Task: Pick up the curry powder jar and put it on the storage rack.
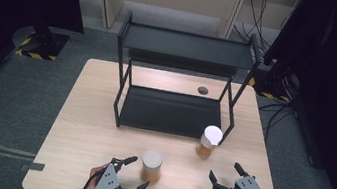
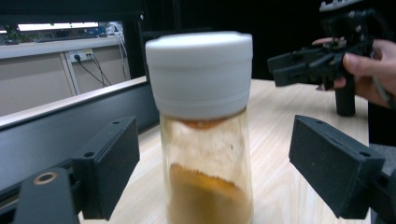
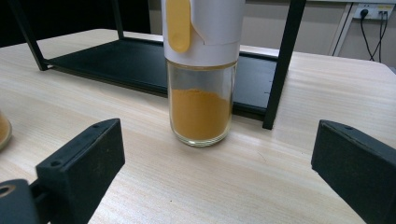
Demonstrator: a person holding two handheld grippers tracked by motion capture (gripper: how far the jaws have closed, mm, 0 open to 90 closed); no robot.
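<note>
Pale wooden table (image 1: 85, 127) with black two-tier metal rack (image 1: 174, 110) | left gripper (image 1: 130, 174) jaws apart, white-lidded upright glass jar of orange powder (image 1: 151, 166) just right, between them | right gripper (image 1: 227, 173) jaws apart, empty, second white-capped glass spice jar (image 1: 209, 141) farther, up-left

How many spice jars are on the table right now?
2. One jar stands near the table's front edge, between the open jaws of the left gripper. The other jar stands by the front right leg of the black rack.
</note>
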